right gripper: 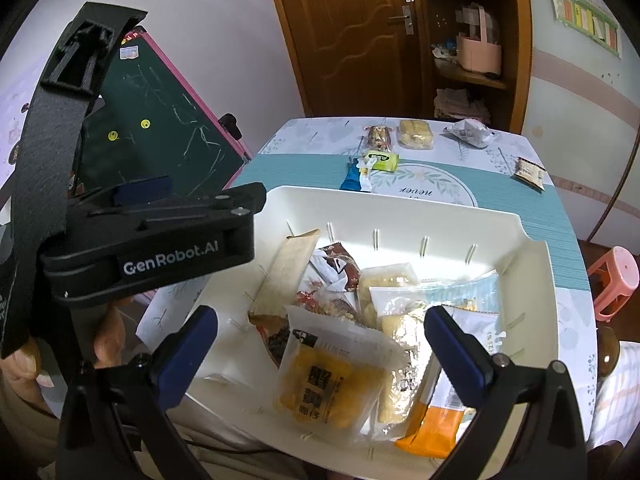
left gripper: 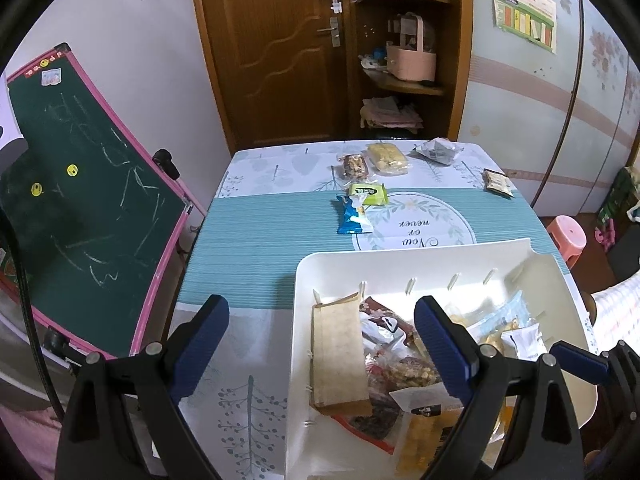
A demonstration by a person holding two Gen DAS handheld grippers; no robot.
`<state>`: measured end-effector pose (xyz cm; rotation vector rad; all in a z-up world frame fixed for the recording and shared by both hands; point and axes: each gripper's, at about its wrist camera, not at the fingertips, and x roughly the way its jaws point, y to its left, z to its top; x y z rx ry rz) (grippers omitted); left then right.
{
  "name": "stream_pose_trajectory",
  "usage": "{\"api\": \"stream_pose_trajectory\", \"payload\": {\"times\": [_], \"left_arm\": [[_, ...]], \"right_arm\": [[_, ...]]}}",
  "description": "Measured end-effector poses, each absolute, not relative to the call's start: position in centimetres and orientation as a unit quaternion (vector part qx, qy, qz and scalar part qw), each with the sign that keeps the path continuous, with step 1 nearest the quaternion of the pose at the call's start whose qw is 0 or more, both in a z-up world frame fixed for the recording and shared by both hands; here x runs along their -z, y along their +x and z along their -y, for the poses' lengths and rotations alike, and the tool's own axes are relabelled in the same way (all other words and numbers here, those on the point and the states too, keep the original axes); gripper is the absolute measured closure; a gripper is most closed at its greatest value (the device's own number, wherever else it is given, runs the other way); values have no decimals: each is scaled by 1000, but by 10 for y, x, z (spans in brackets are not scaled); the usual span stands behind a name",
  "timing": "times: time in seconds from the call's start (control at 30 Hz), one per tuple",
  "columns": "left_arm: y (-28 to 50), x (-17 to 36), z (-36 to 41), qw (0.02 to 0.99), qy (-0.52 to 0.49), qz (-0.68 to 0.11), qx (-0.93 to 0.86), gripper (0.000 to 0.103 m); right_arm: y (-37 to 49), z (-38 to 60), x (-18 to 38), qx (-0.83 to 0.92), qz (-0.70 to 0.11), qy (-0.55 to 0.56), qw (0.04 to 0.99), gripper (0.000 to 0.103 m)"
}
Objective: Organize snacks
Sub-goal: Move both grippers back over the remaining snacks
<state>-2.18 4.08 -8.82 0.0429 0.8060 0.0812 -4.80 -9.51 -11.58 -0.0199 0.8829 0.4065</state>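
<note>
Both claws, left (left gripper: pixel 320 344) and right (right gripper: pixel 320 344), gape empty above a white bin (right gripper: pixel 532 280) of snack packets (right gripper: pixel 328 380) on the counter (left gripper: pixel 248 248) (light, crinkly, likely slippery); pinch a sealed edge.

The clothed table (left gripper: pixel 256 248) carries a white bin (left gripper: pixel 320 264) and six loose snack packets (left gripper: pixel 352 216)
</note>
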Motion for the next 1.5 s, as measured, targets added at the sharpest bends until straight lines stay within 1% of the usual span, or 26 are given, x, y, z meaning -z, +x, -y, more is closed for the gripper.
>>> {"api": "stream_pose_trajectory", "payload": {"times": [0.27, 0.4, 0.5, 0.7, 0.77, 0.8, 0.83, 0.9, 1.13, 1.2, 1.37, 1.5], "left_arm": [[-21, 90, -38, 919, 23, -391, -44, 10], [-19, 86, -36, 921, 32, -385, -48, 10], [-17, 76, -33, 925, 40, -375, -47, 10], [-3, 43, -26, 939, 76, -332, -51, 10], [6, 34, -26, 940, 80, -329, -45, 10], [11, 30, -26, 940, 81, -330, -41, 10], [17, 26, -26, 939, 82, -331, -37, 10], [32, 20, -26, 937, 82, -338, -30, 10], [95, 0, -27, 927, 82, -365, -16, 10], [111, 0, -28, 924, 84, -373, -22, 10], [168, 14, -35, 903, 59, -426, -18, 10], [205, 26, -36, 893, 64, -444, -34, 10]], "right_arm": [[-45, 102, 117, -183, -428, 3, 885, 0], [-43, 111, 111, -166, -417, 8, 894, 0], [-40, 120, 100, -149, -403, 3, 903, 0], [-24, 145, 63, -87, -349, -28, 933, 0], [-11, 157, 52, -92, -349, -24, 932, 2], [-5, 162, 48, -95, -352, -22, 931, 6], [5, 168, 43, -94, -356, -24, 930, 12], [18, 176, 36, -86, -358, -32, 929, 14], [84, 205, 13, -60, -375, -44, 924, 14], [109, 210, 14, -60, -399, -45, 914, 14], [169, 232, 22, -33, -439, -30, 897, 14], [208, 250, 24, -3, -453, -19, 891, 14]]}}
